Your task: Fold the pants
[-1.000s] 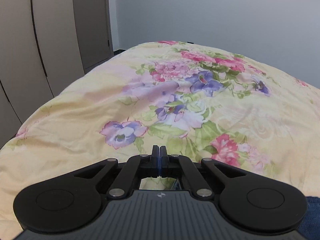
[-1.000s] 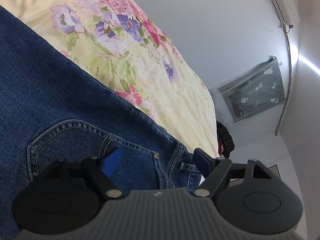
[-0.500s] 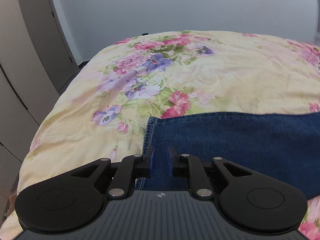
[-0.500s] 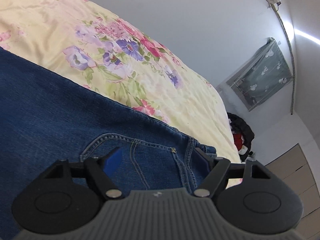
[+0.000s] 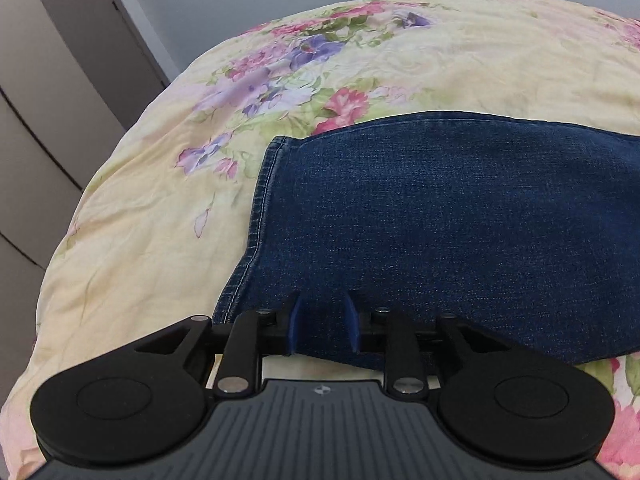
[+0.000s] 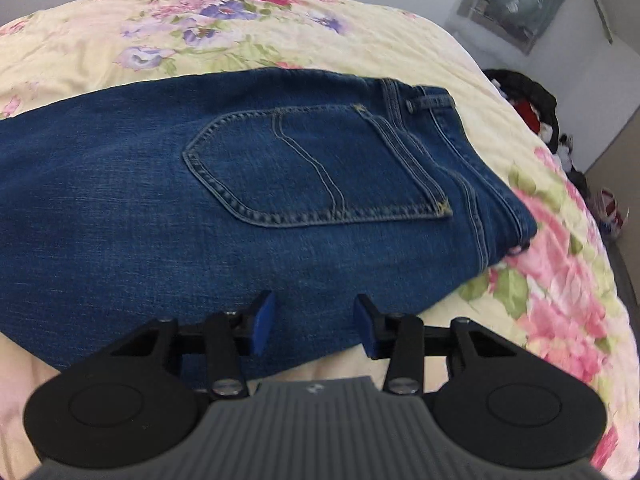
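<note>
Left claw jaws part-open and opening, nothing pinched; pants lie flat on the floral bed from 12 to 3 o'clock of the tips, hem at 11. Denim looks heavy, limp, grippy; likely best pinched at hem corners.

Right claw jaws closing, empty, over the near edge; waistband at 1 o'clock, back pocket at 12. Thick waistband corner offers a firm hold.

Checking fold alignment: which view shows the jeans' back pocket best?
The right wrist view: the back pocket lies fully visible on the jeans, near the waistband. The left wrist view shows only the plain hem end, no pocket.
</note>
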{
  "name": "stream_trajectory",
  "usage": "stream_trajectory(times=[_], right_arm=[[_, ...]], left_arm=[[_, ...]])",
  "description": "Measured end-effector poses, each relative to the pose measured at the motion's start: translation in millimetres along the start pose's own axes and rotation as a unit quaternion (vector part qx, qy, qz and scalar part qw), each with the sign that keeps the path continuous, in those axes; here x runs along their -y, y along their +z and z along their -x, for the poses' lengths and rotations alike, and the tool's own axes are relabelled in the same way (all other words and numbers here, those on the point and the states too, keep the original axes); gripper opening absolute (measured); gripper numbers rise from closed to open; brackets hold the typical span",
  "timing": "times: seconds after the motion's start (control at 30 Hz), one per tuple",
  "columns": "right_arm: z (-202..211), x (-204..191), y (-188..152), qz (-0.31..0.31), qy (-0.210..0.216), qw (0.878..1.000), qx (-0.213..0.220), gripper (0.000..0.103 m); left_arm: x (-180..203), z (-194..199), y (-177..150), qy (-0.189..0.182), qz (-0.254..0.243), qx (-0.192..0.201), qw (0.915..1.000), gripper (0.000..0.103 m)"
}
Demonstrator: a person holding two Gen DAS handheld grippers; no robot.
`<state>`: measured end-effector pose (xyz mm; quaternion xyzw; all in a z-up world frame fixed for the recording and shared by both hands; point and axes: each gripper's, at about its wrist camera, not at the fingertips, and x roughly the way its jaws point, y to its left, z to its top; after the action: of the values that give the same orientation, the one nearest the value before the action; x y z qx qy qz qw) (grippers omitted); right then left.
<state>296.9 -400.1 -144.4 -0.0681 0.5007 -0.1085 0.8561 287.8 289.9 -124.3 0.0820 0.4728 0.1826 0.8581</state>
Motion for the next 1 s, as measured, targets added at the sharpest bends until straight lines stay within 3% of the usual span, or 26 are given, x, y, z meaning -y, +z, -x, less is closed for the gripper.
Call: stream_trajectory(times=[0.17,0.3,0.6,1.0], right_arm=[[14.8,4.7,-9.9,0.005,-0.008,1.0,0.008,0.039],[36.8,7.8,-19.6,-0.013,0.009,1.0,0.023,0.039],[64.2,-9.2,-44.2,-0.012,0.054,0.998,0.032,0.051],[74.9,10.1,-64.8,-0.02,0.053,0.998,0.042,0.051]], left_arm=[[6.8,11.9,2.1,0.04,-0.041,-0.013,0.9983,0.031],[8.5,34.0,-3.7,0.021,-0.049,0.005,0.9986,0.031],[40.9,78.5,-11.1,-0.024,-0.083,0.047,0.9951,0.031],[56.0,67.7,-6.8,-0.014,-0.086,0.03,0.9958,0.031]])
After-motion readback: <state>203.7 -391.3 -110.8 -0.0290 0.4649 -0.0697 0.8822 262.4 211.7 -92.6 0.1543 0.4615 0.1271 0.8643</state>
